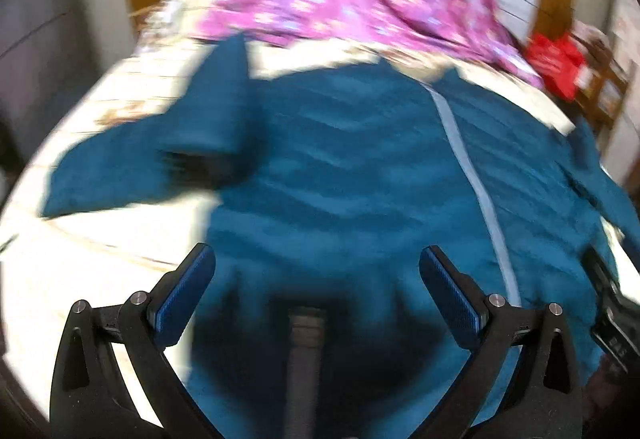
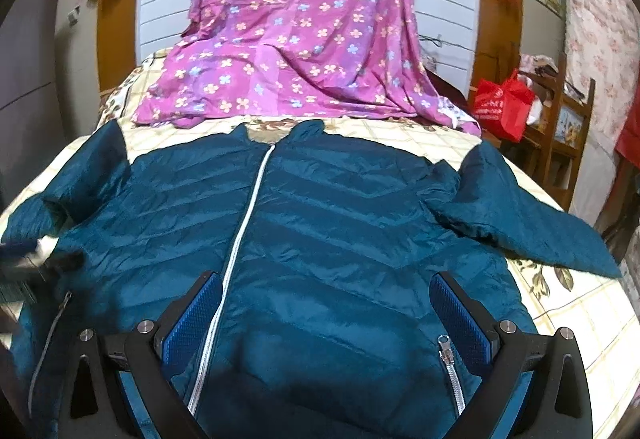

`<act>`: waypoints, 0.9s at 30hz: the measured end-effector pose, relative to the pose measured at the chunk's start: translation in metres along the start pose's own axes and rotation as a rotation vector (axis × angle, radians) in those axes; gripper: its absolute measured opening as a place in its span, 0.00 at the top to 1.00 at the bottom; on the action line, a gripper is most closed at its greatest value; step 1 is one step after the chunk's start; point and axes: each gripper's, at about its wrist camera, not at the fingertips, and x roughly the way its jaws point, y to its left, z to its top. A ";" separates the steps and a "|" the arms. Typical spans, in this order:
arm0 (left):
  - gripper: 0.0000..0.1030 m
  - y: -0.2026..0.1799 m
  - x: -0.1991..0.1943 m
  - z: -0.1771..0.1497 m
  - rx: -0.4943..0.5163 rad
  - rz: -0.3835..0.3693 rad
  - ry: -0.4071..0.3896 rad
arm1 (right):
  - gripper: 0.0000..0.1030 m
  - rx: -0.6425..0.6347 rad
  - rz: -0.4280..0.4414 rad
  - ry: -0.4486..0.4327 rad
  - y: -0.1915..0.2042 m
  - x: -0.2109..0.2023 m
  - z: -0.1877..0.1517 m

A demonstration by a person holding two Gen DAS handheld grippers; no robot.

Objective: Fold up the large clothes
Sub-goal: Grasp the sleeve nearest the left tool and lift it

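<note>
Both grippers hang just over the near hem of the jacket point(image 2: 320, 239), fingers spread wide, gripping nothing. Right gripper point(image 2: 326, 315) sits between the main zip point(image 2: 240, 223) and the pocket zip point(image 2: 450, 371); left gripper point(image 1: 318, 287) is left of the main zip, over the hem. The left view is smeared, so trust the right one for detail.

Jacket lies front up and zipped on the bed point(image 2: 568, 319), hem at the near edge, collar toward the far end, both sleeves spread out to the side edges. Its left sleeve point(image 1: 224, 111) looks doubled back on itself; right sleeve point(image 2: 520, 211) lies flatter.

My read: folding has not started. Suggested order:
- Bring each sleeve in across the chest first, pinching at the cuff.
- Straighten the doubled sleeve before folding it in.
- Pinch the shell only; the fabric looks slick and puffy, so close fully or it may slip.
- Keep fingers off the zip pulls.
- Fold hem toward collar last.

Purple flowered sheet point(image 2: 304, 39) is heaped at the far end of the bed, just beyond the collar; don't drag it.

Only container: red bag point(image 2: 504, 103) off the bed's far right corner. Contents not visible.
</note>
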 end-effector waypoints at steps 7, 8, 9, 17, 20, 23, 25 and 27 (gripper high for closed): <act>0.00 0.158 0.027 0.031 -0.128 0.234 0.043 | 0.00 -0.009 0.011 0.006 -0.006 -0.004 -0.004; 0.00 0.183 0.030 0.034 -0.147 0.272 0.033 | 0.00 -0.003 0.012 0.011 -0.007 -0.004 -0.004; 0.00 0.203 0.035 0.037 -0.155 0.299 0.029 | 0.00 -0.001 0.015 0.015 -0.007 -0.003 -0.004; 0.01 0.333 0.092 0.037 -0.298 0.331 0.123 | 0.00 -0.032 0.022 0.033 0.003 0.000 -0.004; 0.01 0.336 0.113 0.040 -0.290 0.252 0.158 | 0.00 -0.052 0.025 0.027 0.009 0.000 -0.002; 0.01 0.336 0.133 0.040 -0.312 0.162 0.207 | 0.00 -0.059 0.027 0.038 0.013 0.003 -0.003; 0.01 0.330 0.133 0.043 -0.289 0.166 0.183 | 0.00 -0.059 0.028 0.054 0.015 0.006 -0.003; 0.01 0.330 0.136 0.047 -0.287 0.160 0.171 | 0.00 -0.060 0.029 0.057 0.015 0.007 -0.003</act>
